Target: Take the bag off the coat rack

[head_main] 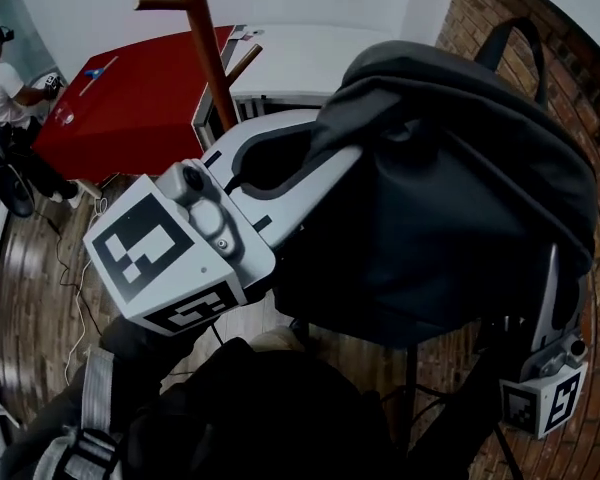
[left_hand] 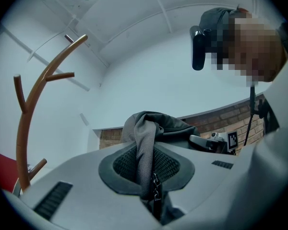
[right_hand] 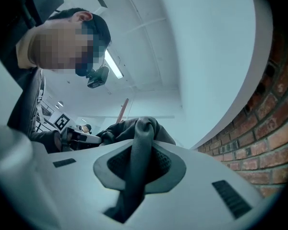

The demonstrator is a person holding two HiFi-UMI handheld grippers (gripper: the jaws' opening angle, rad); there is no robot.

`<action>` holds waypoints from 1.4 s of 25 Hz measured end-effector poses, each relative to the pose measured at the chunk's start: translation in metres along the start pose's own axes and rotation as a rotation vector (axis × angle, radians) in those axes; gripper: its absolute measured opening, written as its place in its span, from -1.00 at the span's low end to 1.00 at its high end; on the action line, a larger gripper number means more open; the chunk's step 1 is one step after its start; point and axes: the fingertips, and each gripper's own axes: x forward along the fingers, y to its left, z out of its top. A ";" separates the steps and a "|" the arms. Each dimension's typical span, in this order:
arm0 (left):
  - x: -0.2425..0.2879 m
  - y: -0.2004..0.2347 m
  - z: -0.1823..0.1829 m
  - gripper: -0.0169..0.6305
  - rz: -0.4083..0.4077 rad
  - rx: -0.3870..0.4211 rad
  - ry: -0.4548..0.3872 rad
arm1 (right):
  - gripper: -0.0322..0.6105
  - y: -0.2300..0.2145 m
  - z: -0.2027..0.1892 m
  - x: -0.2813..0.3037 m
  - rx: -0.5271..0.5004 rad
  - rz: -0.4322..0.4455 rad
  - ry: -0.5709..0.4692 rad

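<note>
Now left gripper and right gripper each pinch a bag fold: soft, saggy, probably light; bunched fabric holds well.

Right gripper fingers pinch bag strap; bag bunched beyond; brick wall right.

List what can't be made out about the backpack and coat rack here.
- Head view: the brown wooden coat rack's lower pole and base, behind the left gripper and the dark grey fabric backpack.
- Head view: the right gripper's jaws, behind the backpack.
- Gripper views: most of the backpack, blocked by each gripper's own body.
</note>
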 end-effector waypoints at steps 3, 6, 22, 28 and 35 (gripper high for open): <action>-0.003 0.002 0.001 -0.75 0.000 -0.010 -0.014 | -0.79 0.002 0.001 0.004 -0.009 0.005 0.001; -0.006 0.002 0.003 -0.75 0.008 -0.005 -0.011 | -0.79 0.004 0.002 0.005 -0.009 0.011 -0.006; -0.001 -0.003 0.003 -0.74 0.005 -0.032 0.050 | -0.79 -0.001 -0.003 0.004 0.030 0.015 0.005; -0.002 -0.002 0.004 -0.74 0.035 -0.018 0.082 | -0.79 -0.003 -0.003 0.007 0.048 0.025 0.006; -0.004 0.006 -0.002 -0.74 0.085 0.012 0.111 | -0.79 -0.008 -0.024 0.013 0.093 0.055 -0.014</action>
